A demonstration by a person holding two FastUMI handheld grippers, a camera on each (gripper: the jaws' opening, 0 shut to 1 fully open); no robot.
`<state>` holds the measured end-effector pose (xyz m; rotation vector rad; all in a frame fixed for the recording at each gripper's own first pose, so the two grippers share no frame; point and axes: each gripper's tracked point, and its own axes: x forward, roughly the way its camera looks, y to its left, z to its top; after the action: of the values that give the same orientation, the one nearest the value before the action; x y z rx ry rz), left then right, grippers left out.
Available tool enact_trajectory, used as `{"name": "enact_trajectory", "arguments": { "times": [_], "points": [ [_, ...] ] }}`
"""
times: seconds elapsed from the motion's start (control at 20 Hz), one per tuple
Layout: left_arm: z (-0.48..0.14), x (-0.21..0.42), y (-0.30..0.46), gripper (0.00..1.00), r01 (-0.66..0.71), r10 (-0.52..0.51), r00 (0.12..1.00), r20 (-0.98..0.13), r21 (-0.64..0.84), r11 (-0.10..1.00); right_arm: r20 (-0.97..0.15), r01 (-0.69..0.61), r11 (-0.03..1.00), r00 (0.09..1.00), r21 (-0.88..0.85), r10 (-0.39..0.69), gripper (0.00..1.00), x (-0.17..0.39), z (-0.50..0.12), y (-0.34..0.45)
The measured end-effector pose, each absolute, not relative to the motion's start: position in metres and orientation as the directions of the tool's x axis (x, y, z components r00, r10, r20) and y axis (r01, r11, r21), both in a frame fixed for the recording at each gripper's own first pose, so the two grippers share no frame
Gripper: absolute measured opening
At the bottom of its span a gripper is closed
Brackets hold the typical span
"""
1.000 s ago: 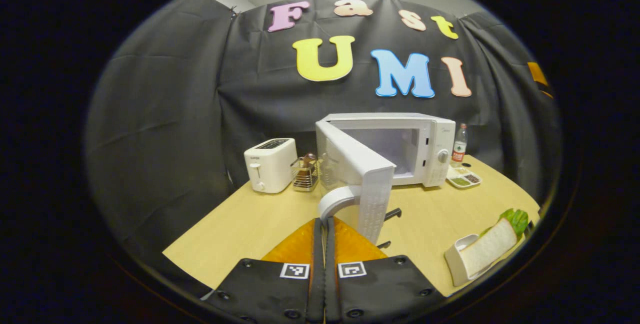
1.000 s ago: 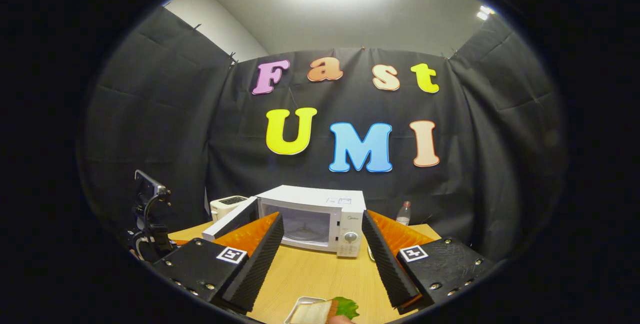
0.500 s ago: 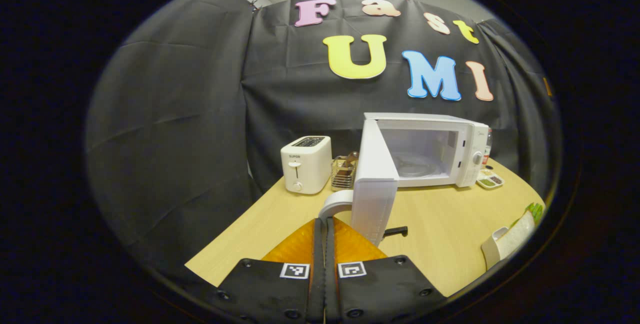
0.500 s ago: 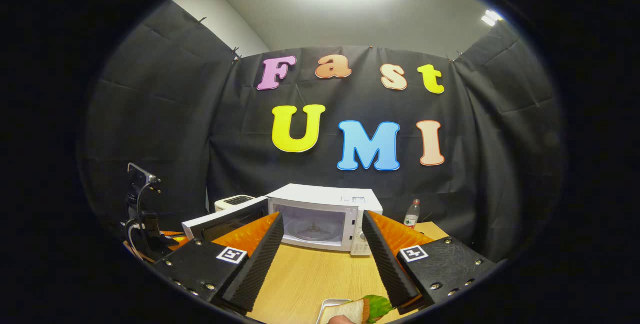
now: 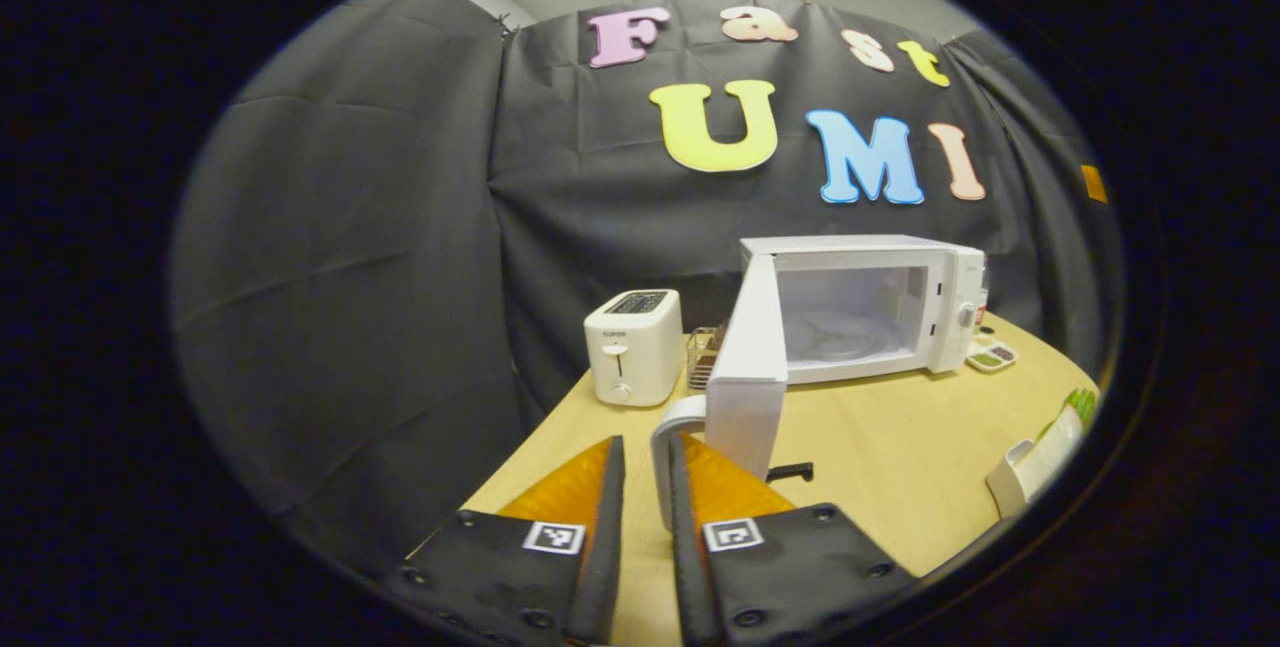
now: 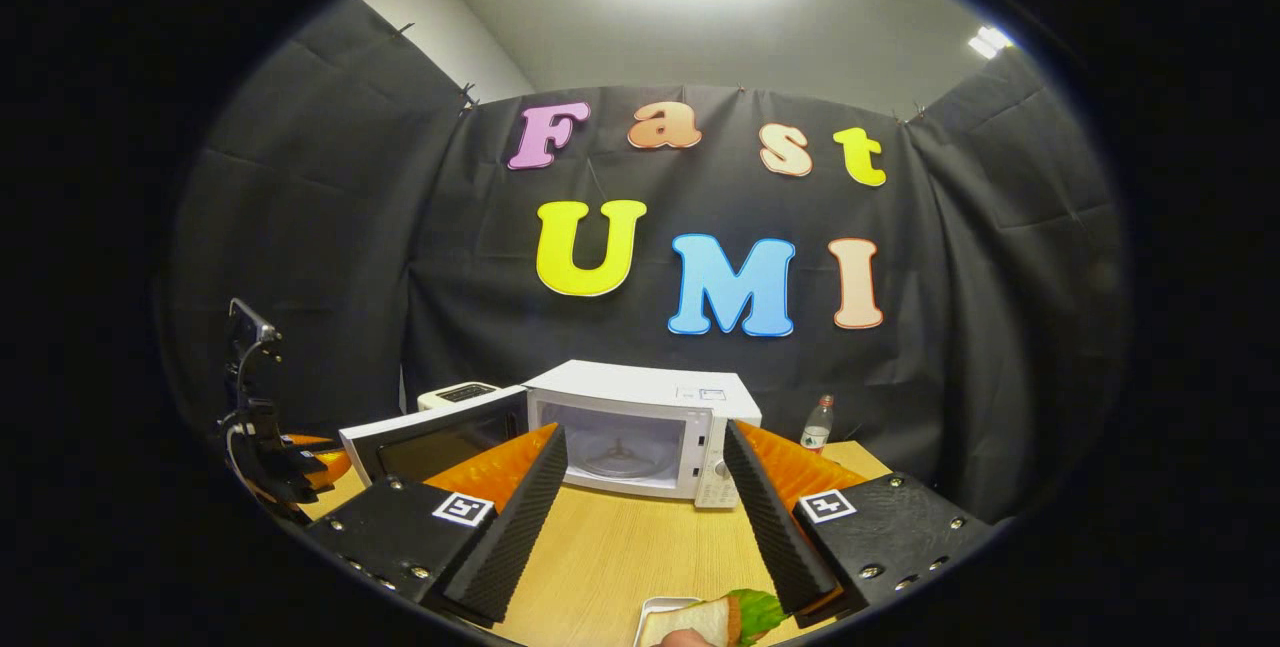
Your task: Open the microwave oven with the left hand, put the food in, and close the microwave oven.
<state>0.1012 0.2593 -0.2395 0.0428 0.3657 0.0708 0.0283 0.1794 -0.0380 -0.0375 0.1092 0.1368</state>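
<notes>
Standing on the counter [image 5: 900, 437], the microwave [image 5: 870, 302] gaped, its door handle [image 5: 668, 427] between the slightly parted left tongs [image 5: 645, 487]. Just below the spread right tongs [image 6: 645, 507] lay the sandwich [image 6: 712, 619].

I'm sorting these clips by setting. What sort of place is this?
Likely a staged kitchen corner in a recording booth, not a real home: a microwave with its door open, a toaster and a tray with a sandwich stand on one wooden table with black cloth walls behind it.
</notes>
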Motion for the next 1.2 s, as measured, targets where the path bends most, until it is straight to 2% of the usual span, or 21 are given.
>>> {"name": "enact_trajectory", "arguments": {
  "times": [0.25, 0.4, 0.45, 0.6, 0.7, 0.75, 0.8, 1.2],
  "points": [
    [-0.191, 0.074, 0.251, 1.0, -0.159, 0.163, 0.946, -0.282, 0.037, 0.987, -0.199, -0.177, 0.984, 0.964, 0.008, 0.175, 0.95, 0.039, -0.057, 0.142],
    [-0.151, 0.067, 0.233, 0.94, -0.184, 0.187, 0.958, -0.218, 0.034, 0.982, -0.292, -0.19, 0.981, 0.938, 0.027, 0.19, 0.95, 0.047, -0.084, 0.118],
    [-0.138, 0.066, 0.226, 0.98, -0.19, 0.192, 0.961, -0.201, 0.027, 0.981, -0.327, -0.196, 0.98, 0.924, 0.037, 0.197, 0.95, 0.049, -0.096, 0.111],
    [-0.1, 0.061, 0.21, 1.0, -0.212, 0.212, 0.966, -0.146, 0.012, 0.977, -0.413, -0.202, 0.976, 0.884, 0.08, 0.217, 0.95, 0.049, -0.125, 0.095],
    [-0.076, 0.058, 0.203, 0.94, -0.22, 0.221, 0.97, -0.102, 0.015, 0.975, -0.472, -0.212, 0.968, 0.845, 0.136, 0.251, 0.96, 0.048, -0.146, 0.091],
    [-0.065, 0.056, 0.198, 1.0, -0.224, 0.224, 0.971, -0.086, 0.017, 0.975, -0.501, -0.207, 0.964, 0.824, 0.168, 0.264, 0.97, 0.045, -0.157, 0.088],
    [-0.057, 0.055, 0.195, 1.0, -0.226, 0.227, 0.971, -0.072, 0.017, 0.974, -0.53, -0.204, 0.959, 0.801, 0.198, 0.28, 0.96, 0.041, -0.167, 0.086],
    [-0.027, 0.045, 0.173, 1.0, -0.256, 0.256, 0.966, -0.019, 0.013, 0.967, -0.709, -0.231, 0.941, 0.62, 0.246, 0.337, 0.99, 0.006, -0.241, 0.076]
  ]
}}
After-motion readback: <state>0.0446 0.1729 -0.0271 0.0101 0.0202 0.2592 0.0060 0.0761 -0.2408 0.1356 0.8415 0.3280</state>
